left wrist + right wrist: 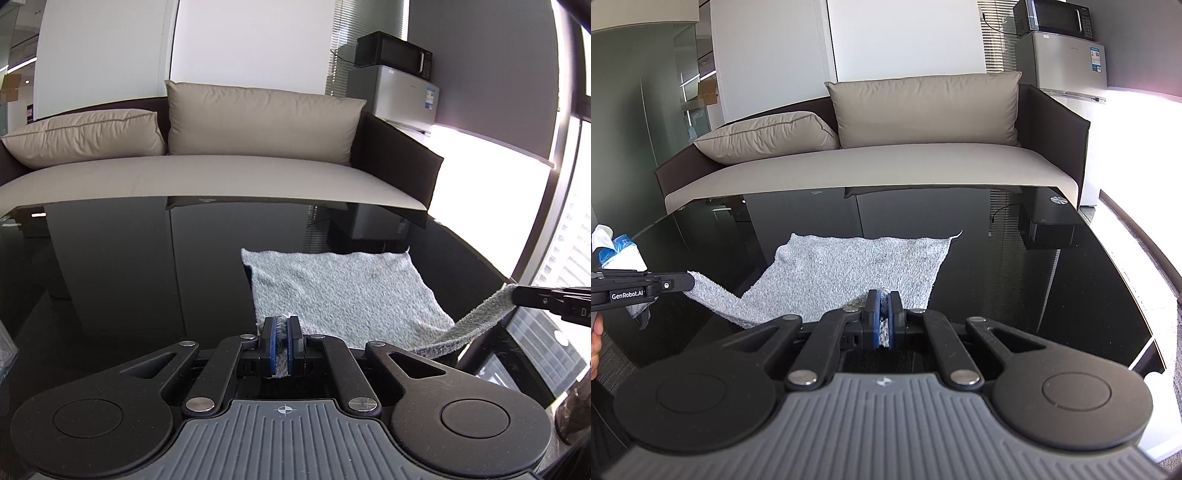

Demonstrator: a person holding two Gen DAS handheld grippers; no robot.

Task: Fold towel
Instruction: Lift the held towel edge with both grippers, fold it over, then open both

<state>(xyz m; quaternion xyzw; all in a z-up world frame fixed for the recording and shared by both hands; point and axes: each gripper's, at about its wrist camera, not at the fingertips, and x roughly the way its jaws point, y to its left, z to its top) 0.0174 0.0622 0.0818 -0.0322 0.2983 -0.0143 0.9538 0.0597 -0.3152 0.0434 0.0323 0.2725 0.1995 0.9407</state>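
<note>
A light grey terry towel [343, 291] lies spread on the glossy black table [129, 266], its far edge flat and its near edge lifted. My left gripper [282, 325] is shut on the near left corner of the towel. My right gripper [884, 302] is shut on the near right corner of the towel [849, 269]. In the left wrist view the right gripper [517, 293] enters from the right, holding a raised strip of towel. In the right wrist view the left gripper [689, 282] enters from the left, holding its corner above the table.
A beige sofa [221, 173] with two cushions stands behind the table's far edge. A small fridge [1067, 62] with a microwave [1060, 16] on it stands at the back right. A tissue pack [617, 251] sits at the table's left edge. A bright window is on the right.
</note>
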